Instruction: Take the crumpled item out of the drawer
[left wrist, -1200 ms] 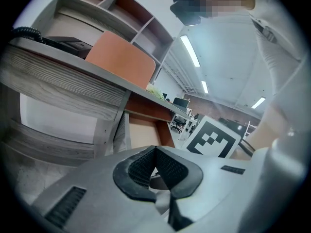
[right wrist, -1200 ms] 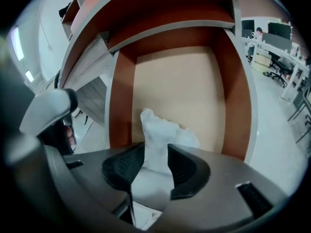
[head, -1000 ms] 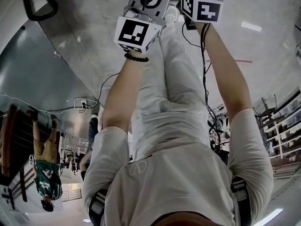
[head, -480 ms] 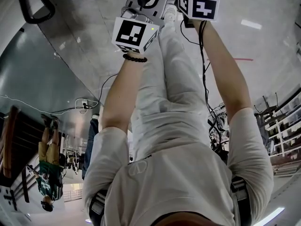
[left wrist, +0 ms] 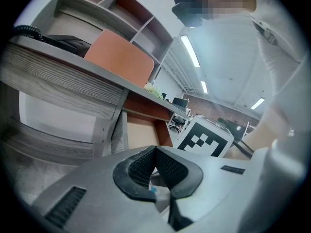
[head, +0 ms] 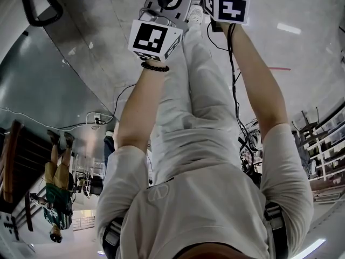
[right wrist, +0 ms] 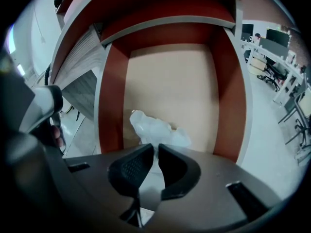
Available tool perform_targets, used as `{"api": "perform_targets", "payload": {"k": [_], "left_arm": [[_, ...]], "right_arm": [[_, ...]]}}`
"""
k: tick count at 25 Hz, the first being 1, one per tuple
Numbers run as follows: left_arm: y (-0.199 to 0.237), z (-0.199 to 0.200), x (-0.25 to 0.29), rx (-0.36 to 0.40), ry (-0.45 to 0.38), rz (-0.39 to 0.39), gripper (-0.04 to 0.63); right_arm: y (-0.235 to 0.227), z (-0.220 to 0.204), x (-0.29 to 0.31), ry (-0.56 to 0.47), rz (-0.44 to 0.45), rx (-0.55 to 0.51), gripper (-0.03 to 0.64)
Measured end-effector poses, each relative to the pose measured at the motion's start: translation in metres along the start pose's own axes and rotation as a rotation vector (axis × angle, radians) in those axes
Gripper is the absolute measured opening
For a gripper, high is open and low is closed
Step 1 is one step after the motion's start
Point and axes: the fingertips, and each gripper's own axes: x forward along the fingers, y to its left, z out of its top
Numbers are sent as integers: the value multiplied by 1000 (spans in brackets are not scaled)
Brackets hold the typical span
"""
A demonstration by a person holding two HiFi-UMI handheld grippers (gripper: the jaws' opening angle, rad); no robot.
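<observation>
Right gripper [right wrist: 156,148] jaws closing on crumpled white item [right wrist: 154,129] in drawer [right wrist: 112,96]

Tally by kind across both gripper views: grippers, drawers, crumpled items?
grippers: 2 (left gripper shut and empty; right gripper, jaws closing on the white wad)
crumpled item: 1
drawer: 1, open
Total: 4

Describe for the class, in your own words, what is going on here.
A person holds tongs in each hand. The right tongs are closing on the crumpled white item lying in the open drawer, with part of it already pinched between them. The left tongs are shut and empty, off beside the desk.
</observation>
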Motion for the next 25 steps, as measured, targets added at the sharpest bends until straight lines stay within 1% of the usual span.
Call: {"api": "perform_targets", "payload": {"k": [6, 11, 14, 22, 25], "left_arm": [[-5, 0, 0, 2, 3, 5, 0], [-7, 4, 1, -1, -1, 12, 0], [-13, 9, 2, 10, -4, 6, 0], [-27, 31, -1, 30, -12, 2, 0], [-36, 41, -7, 66, 1, -4, 0]], "right_arm": [[-7, -1, -8, -27, -12, 20, 21], [-15, 7, -20, -77, -29, 8, 18], [-15, 13, -30, -99, -32, 7, 17], [-7, 23, -62, -138, -5, 19, 17], [-3, 29, -81, -161, 7, 19, 17]]}}
